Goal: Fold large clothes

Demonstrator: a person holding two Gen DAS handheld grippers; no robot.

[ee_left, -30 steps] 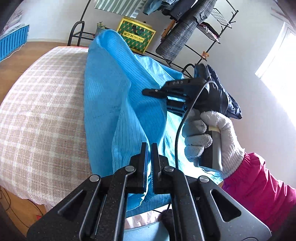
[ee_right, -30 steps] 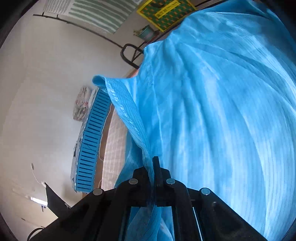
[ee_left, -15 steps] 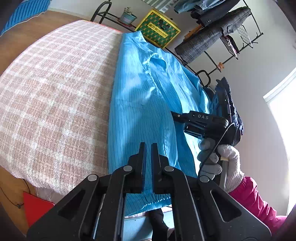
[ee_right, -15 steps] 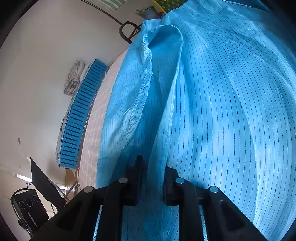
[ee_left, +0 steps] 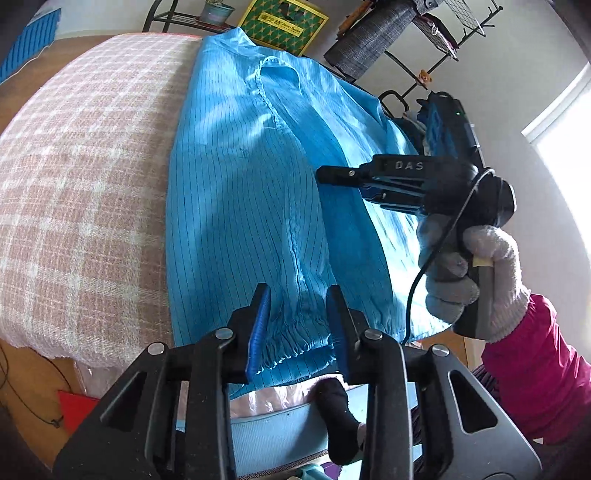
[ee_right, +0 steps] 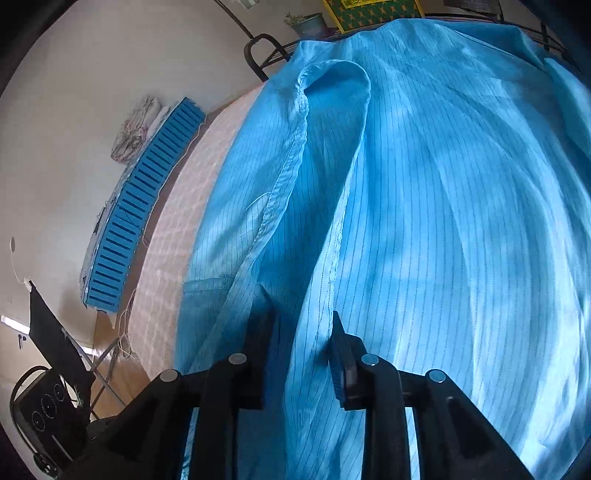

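— Where's the garment lying?

— The big bright-blue pinstriped garment is spread along the bed, on the pink-and-white checked woven blanket. Its collar end points toward the far side of the bed, where a black metal rack holds a yellow-and-green patterned box and a small potted plant. The gathered elastic cuff hangs at the near edge of the bed.

— And the left gripper?

— The left gripper is angled down over that cuff. Its jaws are opening; the blue-padded fingers stand apart on either side of the cuff, and the cloth lies between them without being pinched.

— The other one?

— The right gripper is held in a white knitted glove on a hand coming out of a magenta sleeve. Seen from the left side, it points across the garment's right half, just above the fabric. From its own camera, its jaws are opening as well. A fold of the blue cloth runs up between the two fingers, and the right finger's pad looks to be right against it. I can't tell whether the left finger touches the cloth.

— Anything else around?

— A long hemmed edge curls over in a loop near the top of the garment. A blue slatted panel stands against the wall past the far side of the bed, and a grey plaid coat hangs off the rack.
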